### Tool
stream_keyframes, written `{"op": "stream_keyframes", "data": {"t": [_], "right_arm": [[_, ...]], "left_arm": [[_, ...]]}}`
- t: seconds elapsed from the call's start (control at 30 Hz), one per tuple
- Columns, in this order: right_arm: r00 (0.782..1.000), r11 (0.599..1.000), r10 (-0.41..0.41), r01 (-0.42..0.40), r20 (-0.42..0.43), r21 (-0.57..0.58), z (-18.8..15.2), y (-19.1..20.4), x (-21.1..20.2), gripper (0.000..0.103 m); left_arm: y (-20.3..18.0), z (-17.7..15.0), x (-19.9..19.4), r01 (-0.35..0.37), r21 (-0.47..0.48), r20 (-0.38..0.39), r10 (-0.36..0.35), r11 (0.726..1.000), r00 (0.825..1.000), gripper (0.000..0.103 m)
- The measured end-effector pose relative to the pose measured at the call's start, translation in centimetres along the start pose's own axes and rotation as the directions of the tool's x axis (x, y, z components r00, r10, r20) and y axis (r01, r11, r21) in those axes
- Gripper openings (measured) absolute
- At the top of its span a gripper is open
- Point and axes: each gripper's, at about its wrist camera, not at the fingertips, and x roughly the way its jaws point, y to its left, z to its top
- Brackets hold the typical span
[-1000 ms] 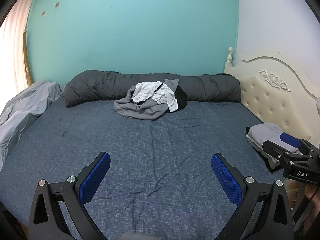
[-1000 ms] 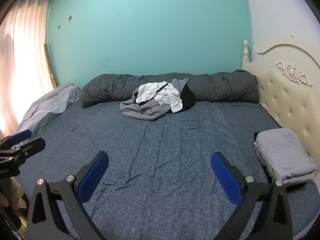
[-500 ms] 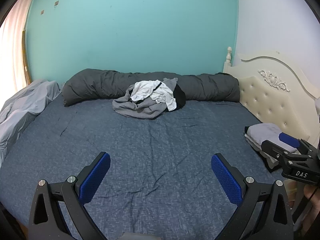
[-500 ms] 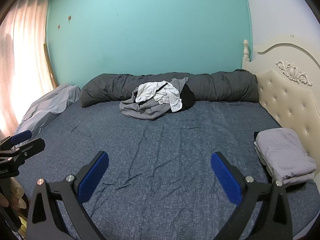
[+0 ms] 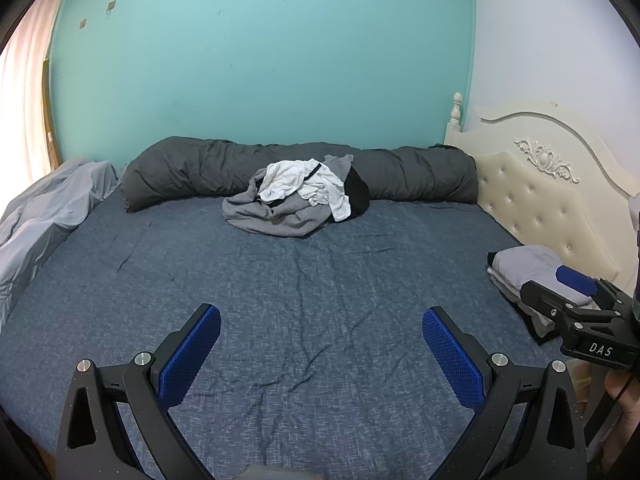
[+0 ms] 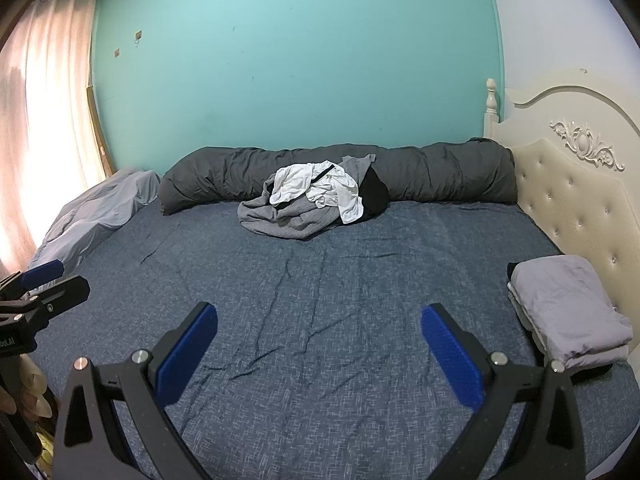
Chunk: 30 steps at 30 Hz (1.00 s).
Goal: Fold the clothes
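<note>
A heap of unfolded clothes, grey, white and black, lies at the far side of the bed against a dark rolled duvet. A folded grey stack rests at the right by the headboard. My left gripper is open over the near part of the blue bedspread, nothing between its blue pads. My right gripper is open too, also empty and far from the heap. Each gripper shows at the edge of the other's view: the right gripper and the left gripper.
The dark grey rolled duvet runs along the teal wall. A light grey sheet is bunched at the bed's left edge by the curtain. A cream tufted headboard bounds the right side. The blue bedspread spreads between grippers and heap.
Both views have shifted slightly forward and up over the bed. Both grippers stay open and empty; the clothes have not moved.
</note>
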Motion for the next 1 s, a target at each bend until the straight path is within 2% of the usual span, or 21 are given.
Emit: {"op": "stream_keyframes", "data": {"t": [0.67,0.83,1.0], "right_arm": [[1.0,1.0,0.003,-0.003,0.0,-0.002,0.4,-0.5,0.2,0.103],[1.0,1.0,0.011,-0.01,-0.005,0.012,0.4,-1.3,1.3,0.103],[0.999,0.999,0.037,-0.036,-0.035,0.03,0.4,-2.3,4.1,0.103]], "left_arm": [[0.1,1.2,0.2,0.015,0.0,-0.009,-0.015,1.0,1.0,0.103],[0.6,1.4,1.0,0.005,-0.03,-0.021,-0.006,1.0,1.0,0.103],[1.4,1.7,3.3,-0.011,-0.043,-0.043,0.009,0.999,0.999,0.103]]}}
